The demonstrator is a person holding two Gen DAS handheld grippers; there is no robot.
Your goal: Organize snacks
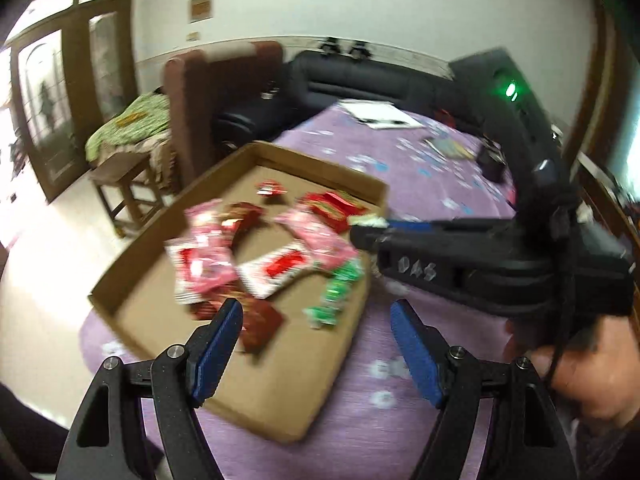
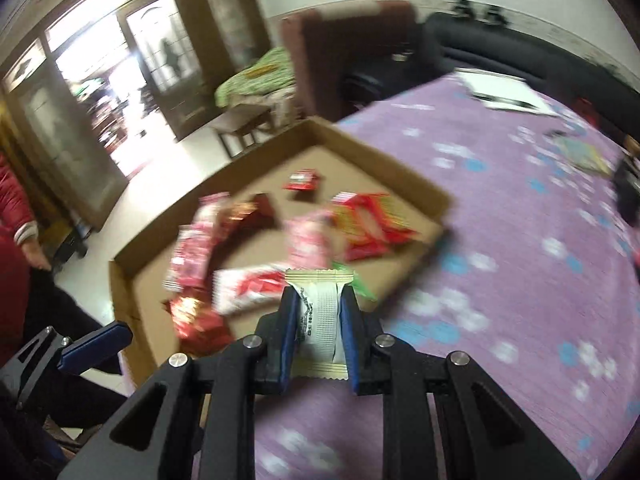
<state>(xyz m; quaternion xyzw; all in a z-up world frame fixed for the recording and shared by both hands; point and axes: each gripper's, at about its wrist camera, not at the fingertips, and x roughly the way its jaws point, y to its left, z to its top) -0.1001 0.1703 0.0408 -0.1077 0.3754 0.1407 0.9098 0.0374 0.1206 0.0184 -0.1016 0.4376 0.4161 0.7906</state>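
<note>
Snack packets (image 1: 276, 268) in box (image 1: 320, 172) on table (image 1: 432, 184).

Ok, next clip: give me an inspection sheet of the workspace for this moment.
Surface: purple flowered tablecloth.
Job's things: shallow cardboard tray holding blurred red, pink and green snack packets; one white packet held over the tray's near edge.
Clutter: white papers at the far end.
Grippers: left claw open, holding nothing; right claw shut on the white packet.
Cables: black cord on the right unit.
Surroundings: dark sofa, brown chair.
</note>
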